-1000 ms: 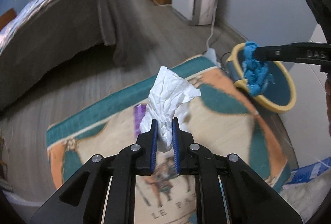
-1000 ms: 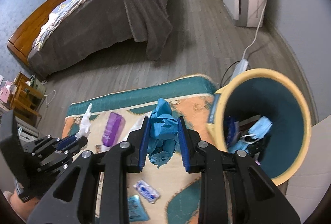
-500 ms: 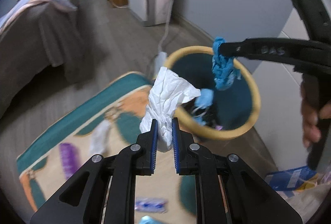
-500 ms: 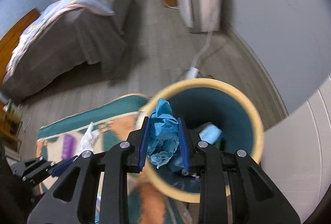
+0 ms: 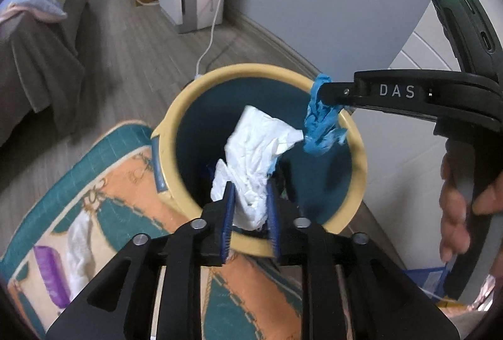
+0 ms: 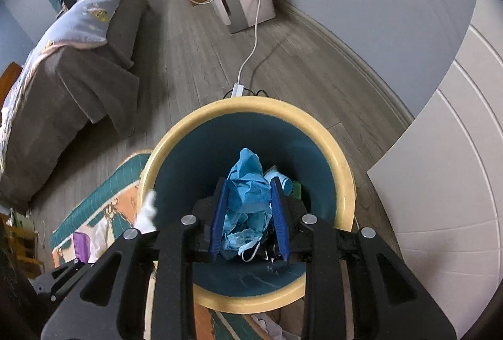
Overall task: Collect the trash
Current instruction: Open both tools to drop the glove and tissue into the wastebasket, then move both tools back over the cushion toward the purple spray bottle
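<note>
Over the yellow-rimmed bin [image 5: 176, 117], the left gripper [image 5: 250, 208] is opening around white crumpled paper [image 5: 257, 151]; the right gripper [image 6: 248, 214] is opening around blue crumpled paper [image 6: 248, 195], both wads between the pads.

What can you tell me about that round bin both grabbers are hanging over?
The bin is a round, upright bucket that looks like plastic, with a thick cream-yellow rim and a dark teal inside. It stands on the grey wood floor, against the edge of a patterned rug, near a white cupboard. Some blue scraps already lie at its bottom. Nothing grips it.
</note>
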A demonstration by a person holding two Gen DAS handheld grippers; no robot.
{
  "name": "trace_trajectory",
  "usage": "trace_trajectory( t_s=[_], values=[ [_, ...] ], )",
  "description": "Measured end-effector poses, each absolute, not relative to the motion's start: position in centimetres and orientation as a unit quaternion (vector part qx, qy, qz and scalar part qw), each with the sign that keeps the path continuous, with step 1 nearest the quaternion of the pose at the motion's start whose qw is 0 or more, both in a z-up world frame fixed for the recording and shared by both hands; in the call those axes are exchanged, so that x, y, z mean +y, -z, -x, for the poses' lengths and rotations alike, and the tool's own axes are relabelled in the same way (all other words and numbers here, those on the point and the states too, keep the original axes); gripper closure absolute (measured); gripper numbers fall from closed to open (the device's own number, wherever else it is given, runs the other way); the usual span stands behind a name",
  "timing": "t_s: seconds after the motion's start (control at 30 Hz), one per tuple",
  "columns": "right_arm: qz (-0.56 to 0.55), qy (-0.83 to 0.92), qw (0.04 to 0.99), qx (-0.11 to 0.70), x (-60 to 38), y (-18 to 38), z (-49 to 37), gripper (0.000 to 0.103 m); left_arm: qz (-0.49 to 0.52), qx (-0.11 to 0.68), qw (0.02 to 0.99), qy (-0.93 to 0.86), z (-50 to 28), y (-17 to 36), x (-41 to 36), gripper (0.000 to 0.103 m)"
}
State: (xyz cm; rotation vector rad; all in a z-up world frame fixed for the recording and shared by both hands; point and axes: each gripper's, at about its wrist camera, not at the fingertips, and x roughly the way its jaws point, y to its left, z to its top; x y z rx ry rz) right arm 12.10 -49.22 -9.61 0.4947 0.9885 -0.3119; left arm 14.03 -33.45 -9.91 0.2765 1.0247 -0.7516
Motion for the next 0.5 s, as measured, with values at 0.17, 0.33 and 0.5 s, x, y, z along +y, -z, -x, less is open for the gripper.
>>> trace_trajectory(
  t_s=[0.17,0.33,0.5],
  values=[
    [-0.246,0.142,0.841,0.460,-49.2,9.4,-12.5,0.043,-0.118,0.466,0.806,0.344,-13.6,9.4,-32.3,0.045],
    [-0.231,0.136,0.851,0.452,-48.5,8.6,-12.8,0.019,-0.111,0.458,0.824,0.312,-13.7,8.9,-29.6,0.017],
    [-0.203,0.136,0.858,0.452,-46.9,7.8,-13.4,0.006,-0.135,0.433,0.852,0.261,-13.9,7.9,-26.4,0.009]
  ],
)
